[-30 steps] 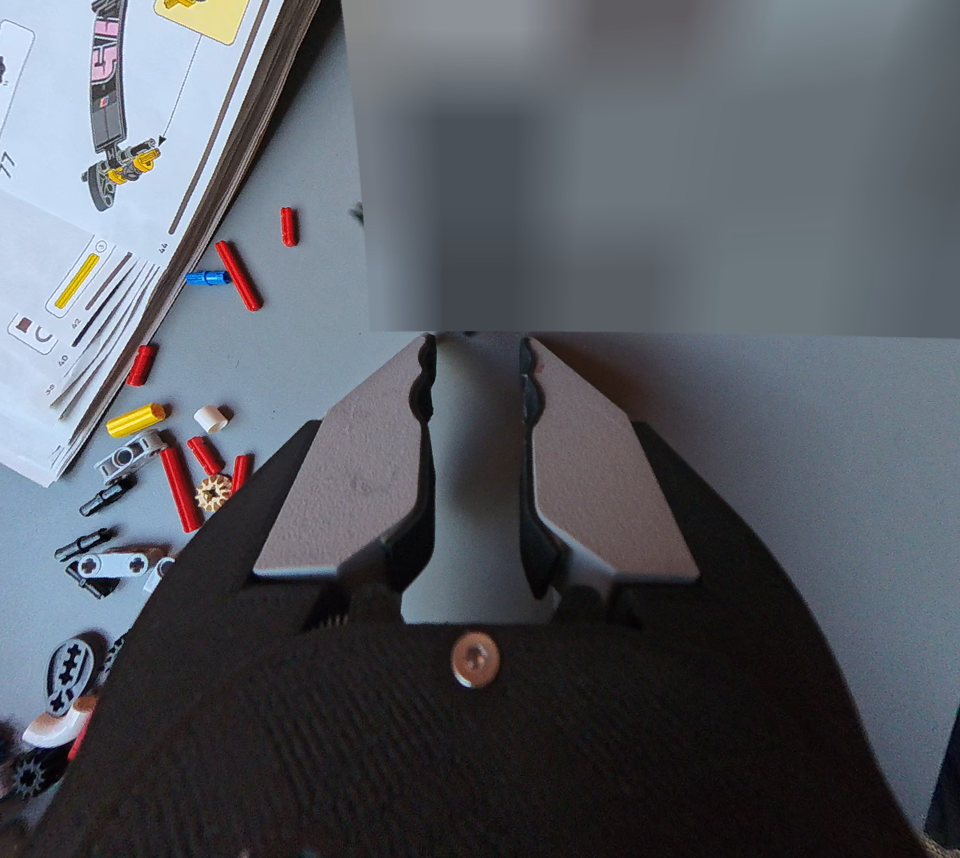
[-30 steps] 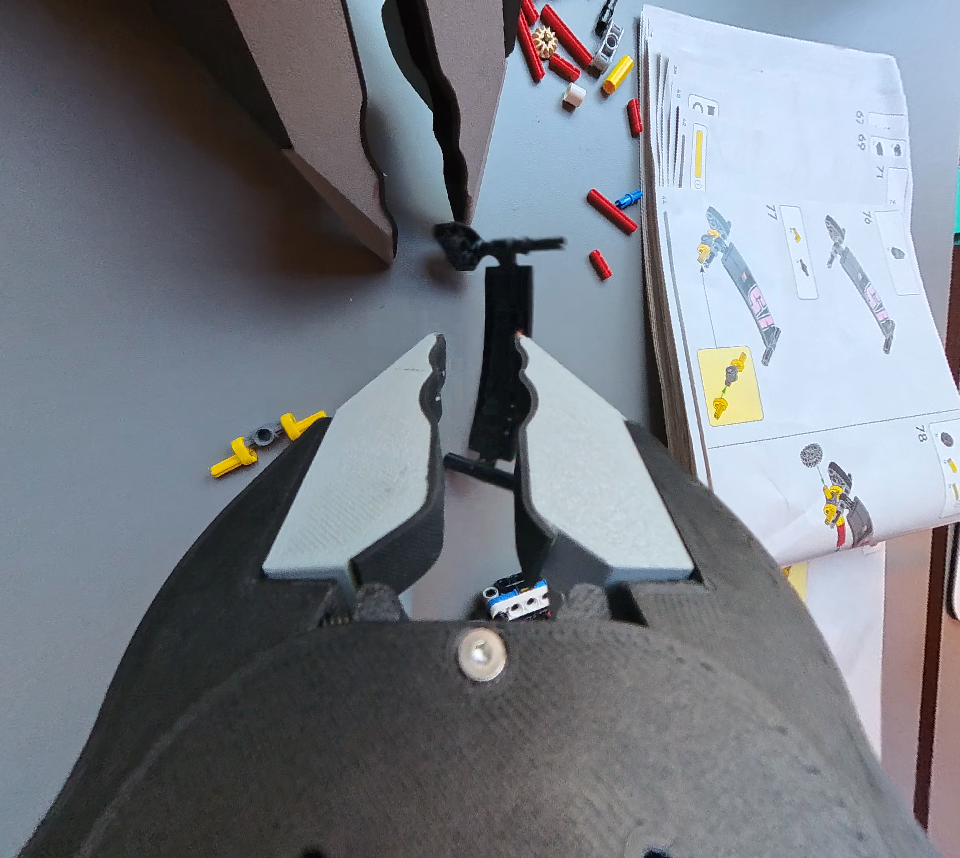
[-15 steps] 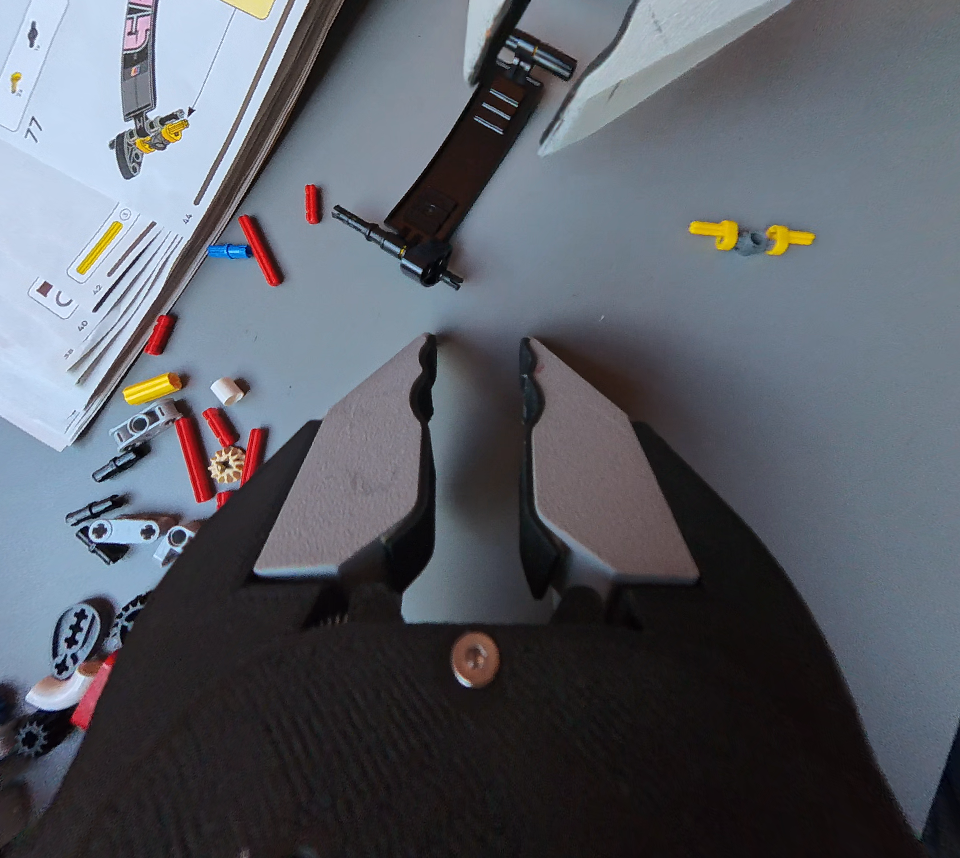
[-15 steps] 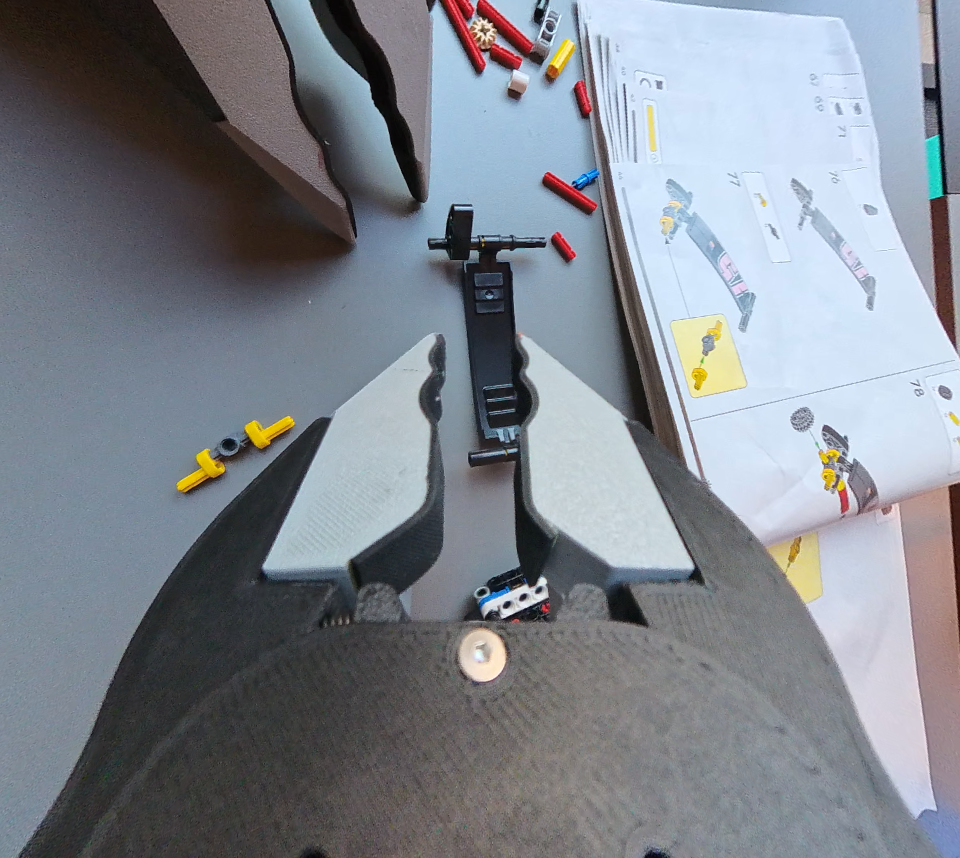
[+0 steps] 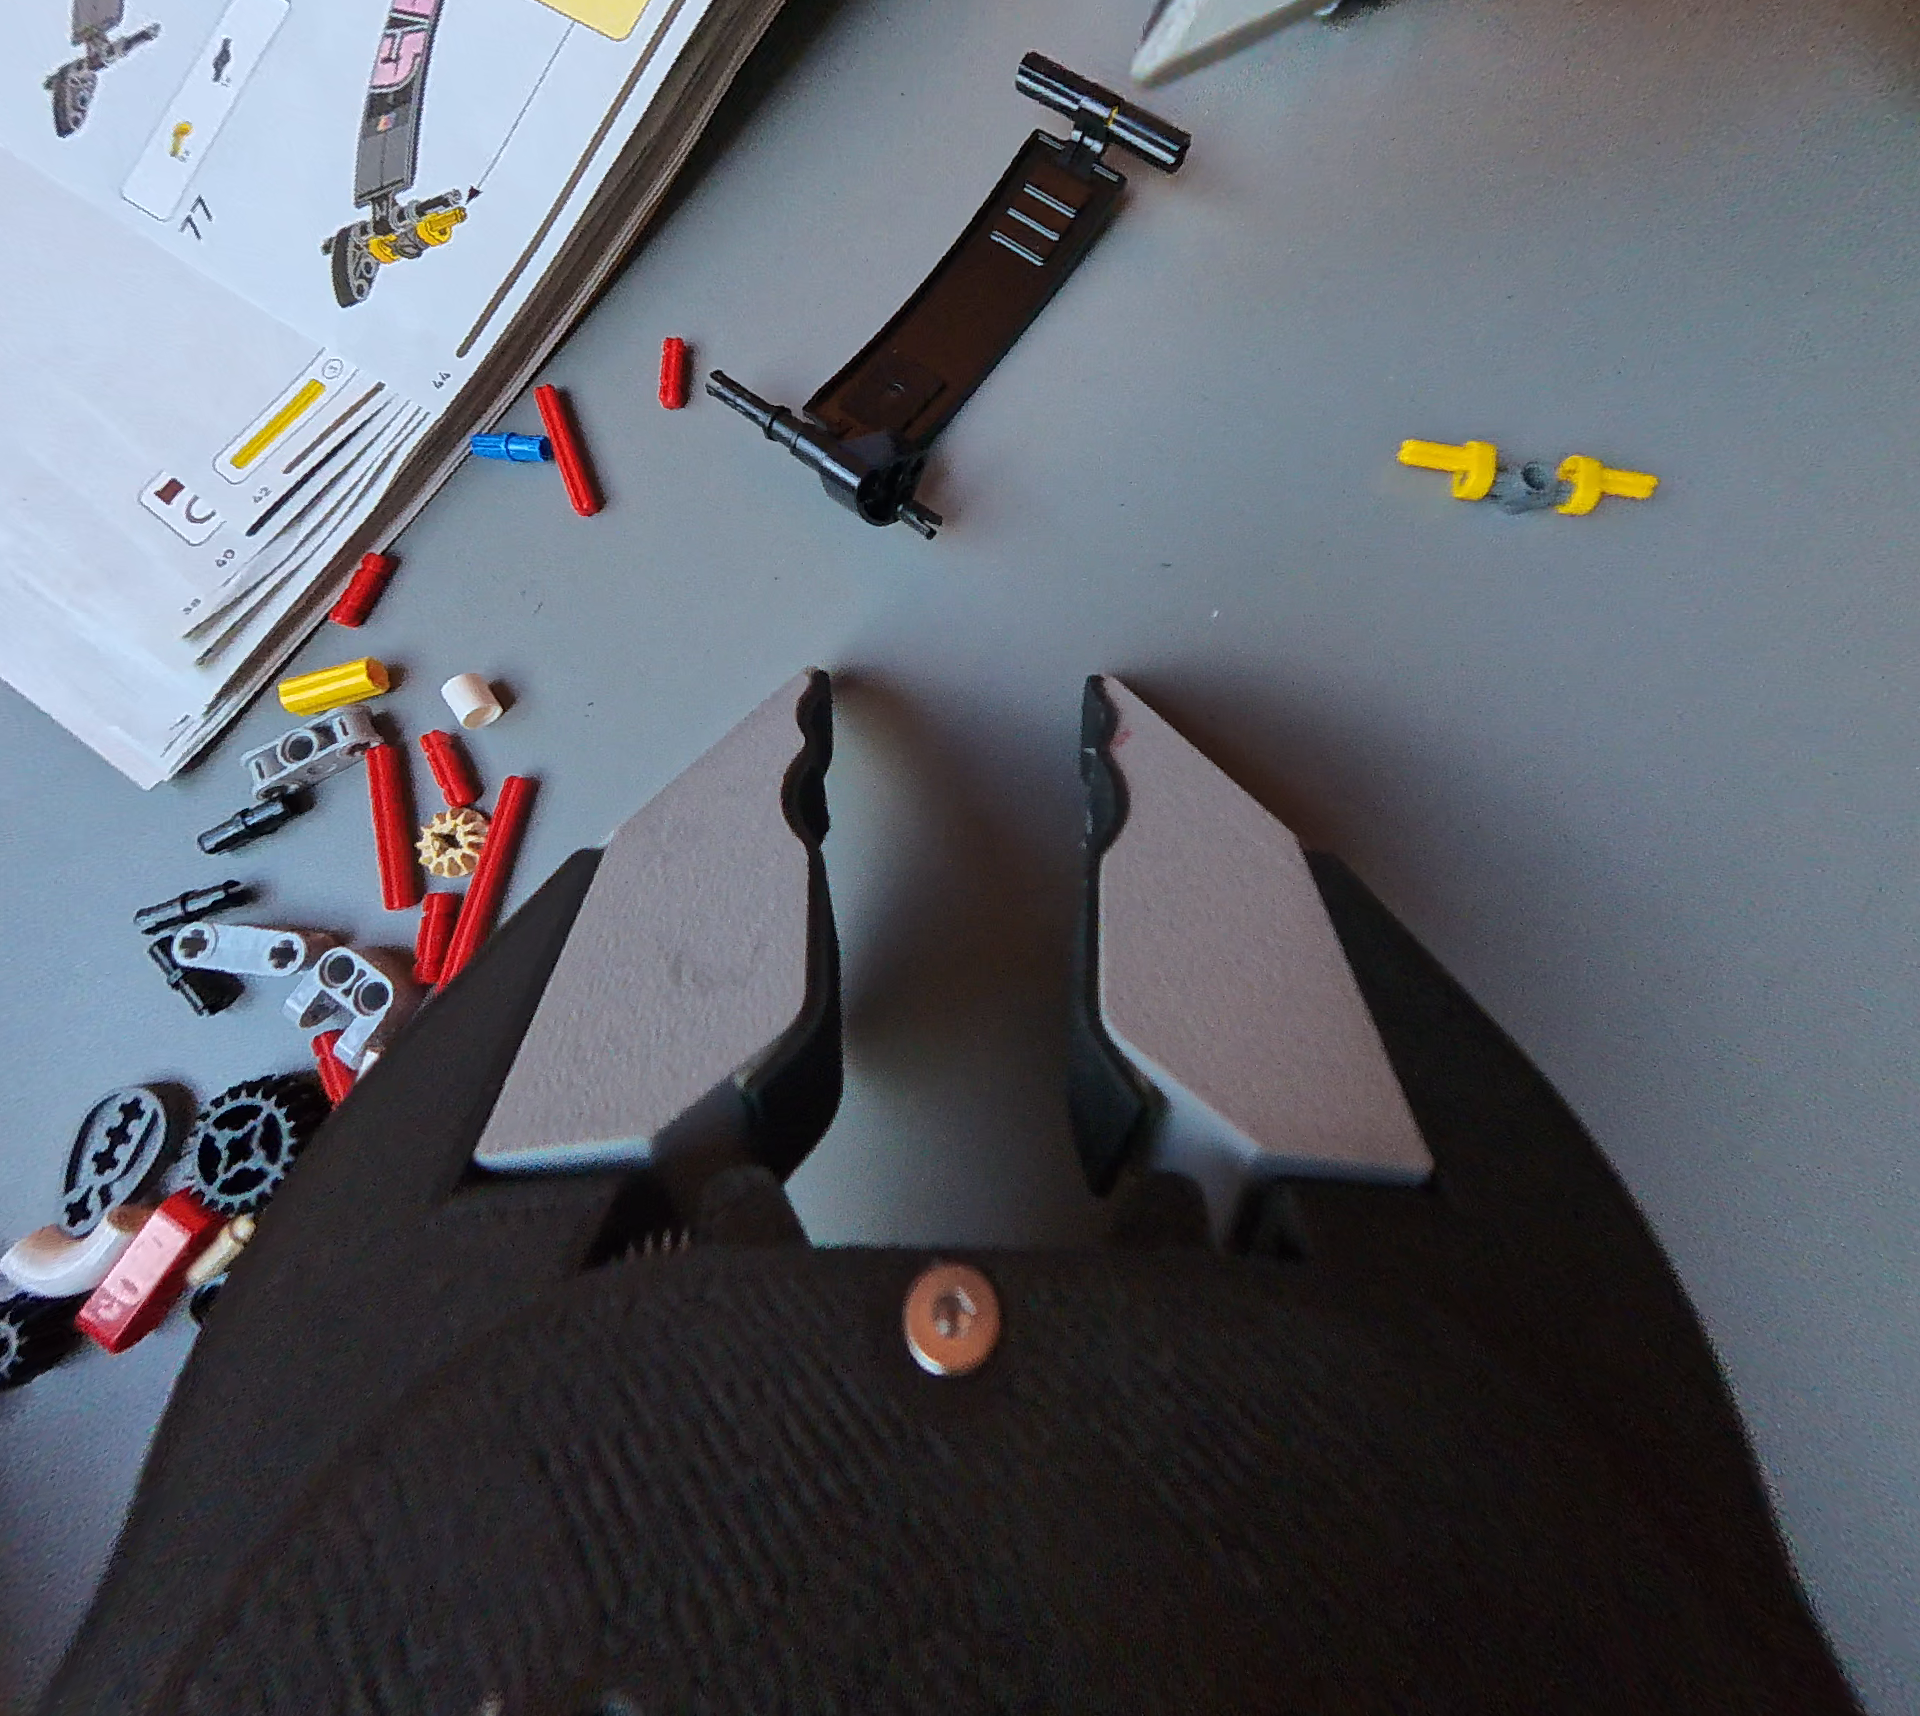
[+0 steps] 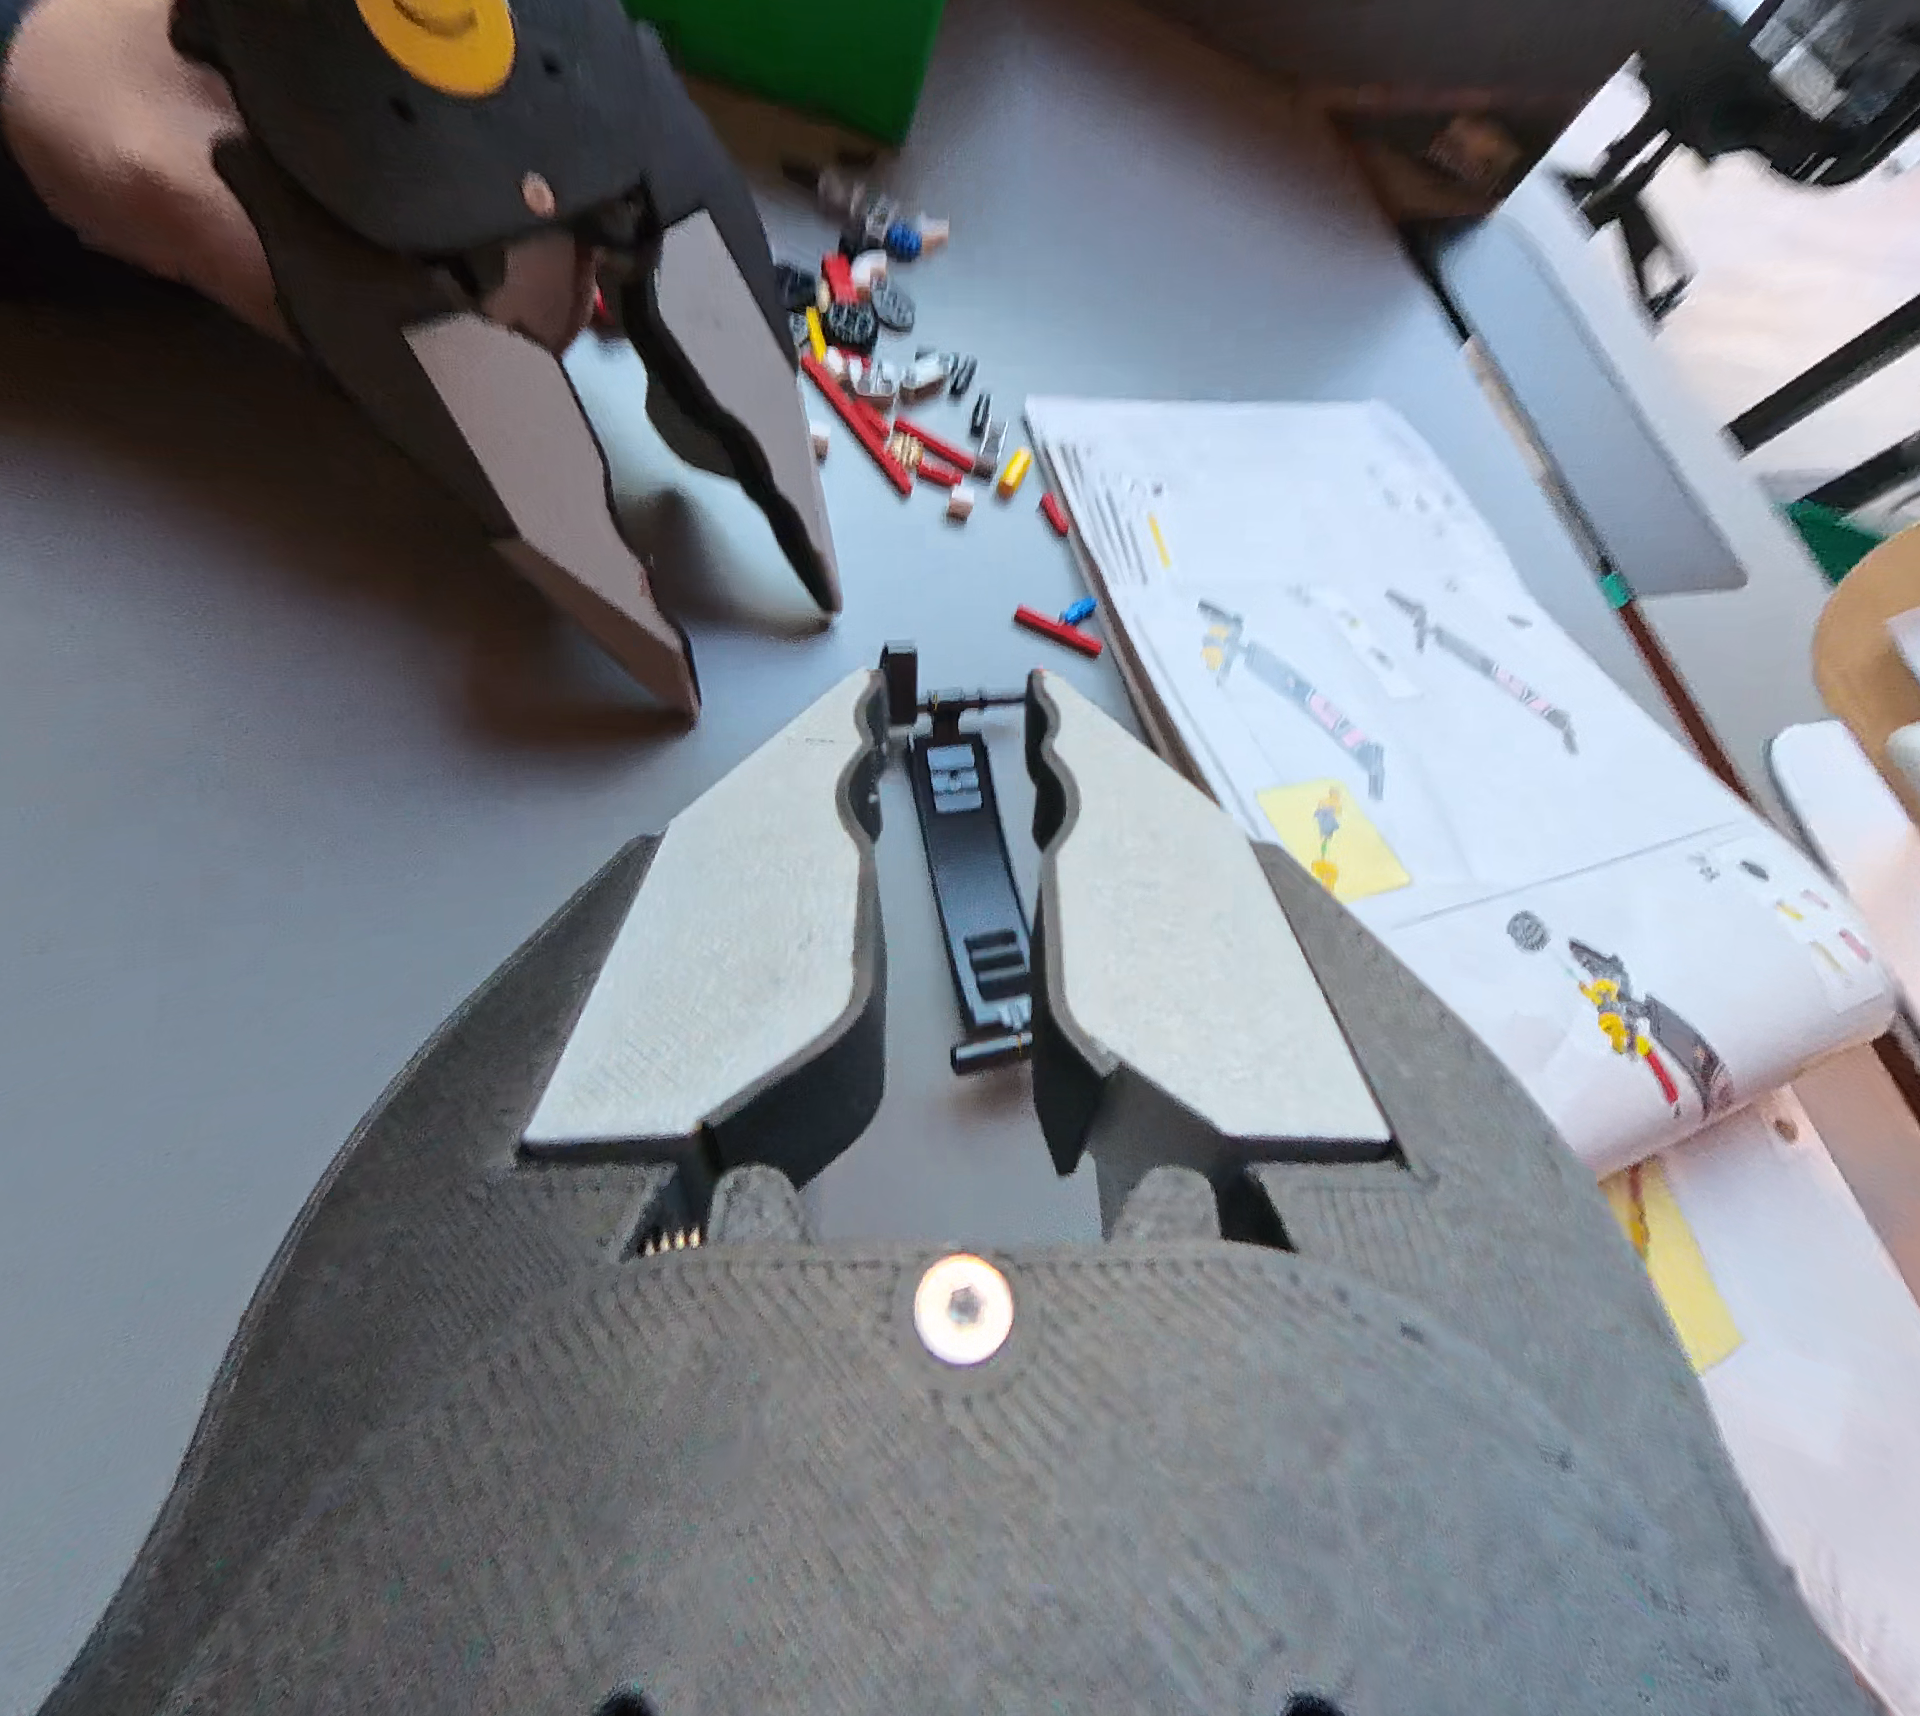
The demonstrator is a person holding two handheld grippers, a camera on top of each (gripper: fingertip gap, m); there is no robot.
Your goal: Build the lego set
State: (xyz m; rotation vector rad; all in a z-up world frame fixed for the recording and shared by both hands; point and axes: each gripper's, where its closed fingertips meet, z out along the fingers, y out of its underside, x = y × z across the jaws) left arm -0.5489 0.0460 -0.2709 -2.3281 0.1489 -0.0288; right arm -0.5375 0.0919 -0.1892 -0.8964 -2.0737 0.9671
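One long black curved toy piece (image 5: 961,284) with a cross pin at each end lies flat on the grey counter (image 5: 1351,648), well ahead of the left claw (image 5: 956,695), whose fingers stand wide apart with nothing between them. In the right wrist view the same piece (image 6: 971,877) shows between the fingers of the right claw (image 6: 956,690), which stand apart without pressing on it. An open instruction booklet (image 5: 260,108) lies beside it, loose red pins (image 5: 566,448) and other small parts near its edge, and a yellow and grey connector (image 5: 1527,482) well apart.
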